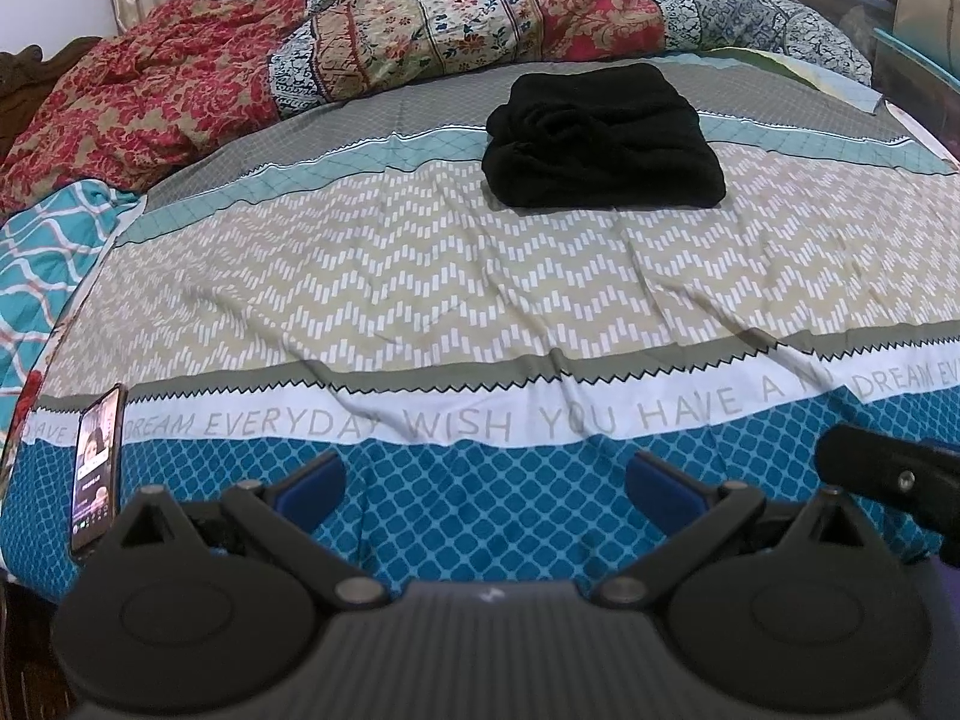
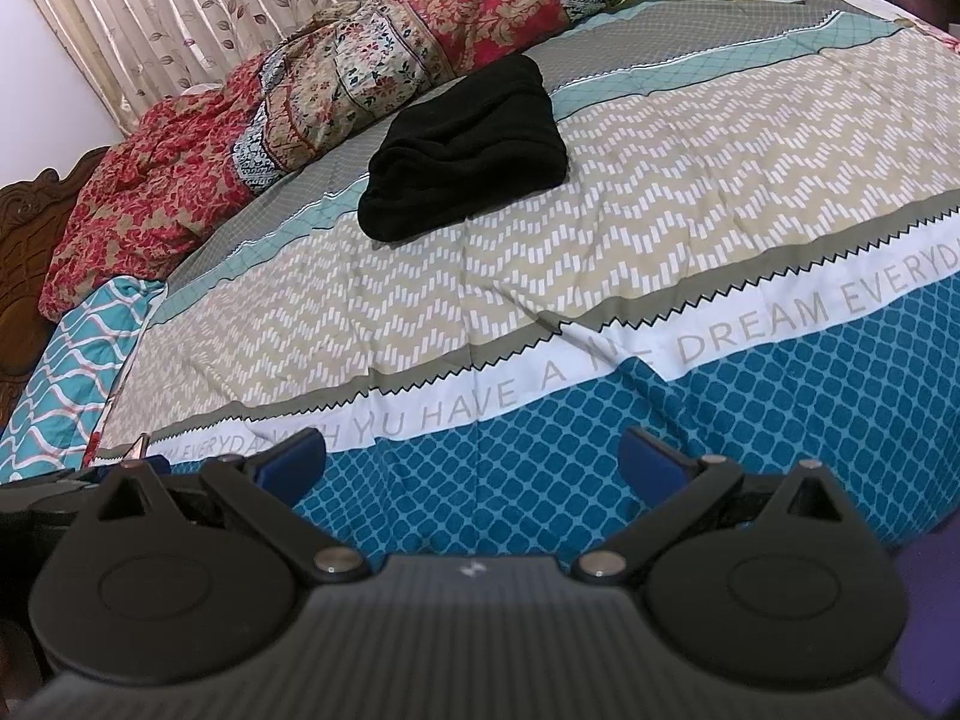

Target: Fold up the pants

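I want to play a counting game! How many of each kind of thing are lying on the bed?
Folded black pants: 1
Rumpled flowery quilt: 1
Teal wavy-pattern cloth: 1
Phone: 1
Total: 4

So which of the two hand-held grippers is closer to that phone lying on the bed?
Left. The left hand-held gripper has the phone just beside its left finger; the right hand-held gripper is further right, away from it.
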`<state>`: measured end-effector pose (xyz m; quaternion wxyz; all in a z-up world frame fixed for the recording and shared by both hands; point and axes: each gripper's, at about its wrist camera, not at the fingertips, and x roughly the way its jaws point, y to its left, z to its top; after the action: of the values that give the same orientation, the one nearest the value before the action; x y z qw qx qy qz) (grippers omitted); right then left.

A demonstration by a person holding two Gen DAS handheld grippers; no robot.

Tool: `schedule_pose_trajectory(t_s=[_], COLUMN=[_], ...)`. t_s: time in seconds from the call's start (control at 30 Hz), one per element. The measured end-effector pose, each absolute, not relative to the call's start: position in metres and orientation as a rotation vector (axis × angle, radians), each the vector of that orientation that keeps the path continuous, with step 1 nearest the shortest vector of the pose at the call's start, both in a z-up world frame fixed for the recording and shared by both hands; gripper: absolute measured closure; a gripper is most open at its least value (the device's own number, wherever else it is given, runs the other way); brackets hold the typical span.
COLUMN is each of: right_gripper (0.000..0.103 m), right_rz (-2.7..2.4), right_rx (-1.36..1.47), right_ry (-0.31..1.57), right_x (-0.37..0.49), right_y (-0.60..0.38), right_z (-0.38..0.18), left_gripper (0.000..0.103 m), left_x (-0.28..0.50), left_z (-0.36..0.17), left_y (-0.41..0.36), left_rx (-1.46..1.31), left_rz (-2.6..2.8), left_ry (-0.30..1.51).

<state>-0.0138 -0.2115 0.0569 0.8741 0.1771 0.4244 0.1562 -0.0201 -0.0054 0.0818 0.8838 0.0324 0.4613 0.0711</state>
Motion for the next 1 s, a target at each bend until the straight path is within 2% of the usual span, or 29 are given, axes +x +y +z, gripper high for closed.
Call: schedule_pose_trajectory(t_s=[0.57,1.0], right_gripper=[0.000,0.000], right_rz=[0.329,0.338], right_rx=[0.369,0.366], right_ry=[0.885,0.886], right_x=[-0.0149,-0.0143], right_y=[-0.2092,-0.2099], right_z=[0.0589,0.0626], left_gripper=[0.000,0.000], left_x=[-0.0246,-0.0229], left_z=[0.0914,0.0862], left_y=[-0.0093,-0.0076], left_rx=[0.121,0.129], left_rz=[0.161,0.180], left_ry=[0.880,0.916])
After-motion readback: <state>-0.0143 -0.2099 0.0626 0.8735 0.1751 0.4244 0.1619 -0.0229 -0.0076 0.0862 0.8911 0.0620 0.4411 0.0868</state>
